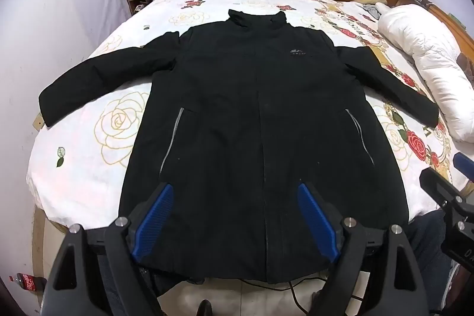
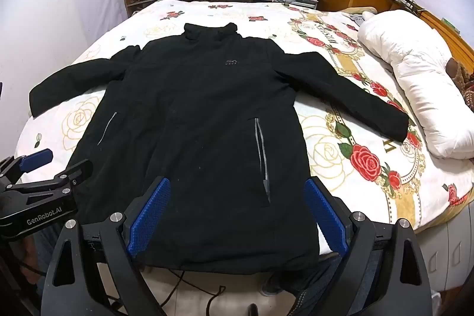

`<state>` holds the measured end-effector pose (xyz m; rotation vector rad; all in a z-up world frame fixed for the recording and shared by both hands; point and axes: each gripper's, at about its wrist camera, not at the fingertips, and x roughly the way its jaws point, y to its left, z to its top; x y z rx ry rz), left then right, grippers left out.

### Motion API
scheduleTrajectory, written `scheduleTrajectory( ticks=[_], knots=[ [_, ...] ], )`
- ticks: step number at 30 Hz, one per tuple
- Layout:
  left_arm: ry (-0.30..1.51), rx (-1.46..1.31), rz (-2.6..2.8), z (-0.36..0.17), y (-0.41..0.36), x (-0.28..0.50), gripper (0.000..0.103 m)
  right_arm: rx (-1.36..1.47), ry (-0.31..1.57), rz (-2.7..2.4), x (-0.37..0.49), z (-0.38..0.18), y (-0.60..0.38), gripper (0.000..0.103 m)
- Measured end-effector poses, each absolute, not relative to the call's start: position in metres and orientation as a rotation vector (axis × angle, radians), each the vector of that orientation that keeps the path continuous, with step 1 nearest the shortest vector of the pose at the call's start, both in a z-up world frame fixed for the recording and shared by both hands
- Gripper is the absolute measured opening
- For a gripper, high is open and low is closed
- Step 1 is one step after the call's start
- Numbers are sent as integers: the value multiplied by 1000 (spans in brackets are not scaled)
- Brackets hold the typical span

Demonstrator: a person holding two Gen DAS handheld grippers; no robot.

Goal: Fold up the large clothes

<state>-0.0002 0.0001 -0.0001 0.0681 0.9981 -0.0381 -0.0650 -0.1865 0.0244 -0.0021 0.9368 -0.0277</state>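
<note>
So the only text I can read cleanly from my end is "GenRobot.AI" on the side of the left gripper (image 2: 38, 168), where it pokes into the right wrist view; the black jacket (image 1: 251, 123) has a small grey chest logo (image 1: 296, 52) with tiny lettering under it that's too small to make out; there's a red-labelled bottle (image 1: 28, 280) on the floor at the left edge, label unreadable and half cut off by the lens; the floral bedspread (image 2: 355, 123) has some gold lettering near the white duvet roll (image 2: 414, 79), but it's warped and partly hidden.

Jacket's lying front-up and flat on the bed, collar away from me, both sleeves spread out to the sides, hem at the near edge. Left gripper's fingers are spread wide over the hem, gripping nothing; right gripper (image 2: 237, 212) is the same, wide apart above the lower right part of the jacket. The far desk clutter is just a blur.
</note>
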Motion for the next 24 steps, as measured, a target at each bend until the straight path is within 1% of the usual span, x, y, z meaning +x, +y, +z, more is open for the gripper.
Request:
scheduleTrajectory(
  ticks=[10,12,24],
  knots=[
    [970,98,-22,1,-6,-11,87,4,936,-25,-65,27,-192,92],
    [999,71,-23,0,3,0,87,3,937,-24,-63,27,-191,92],
    [993,79,-13,0,3,0,87,-1,933,-31,-64,25,-188,92]
  ],
)
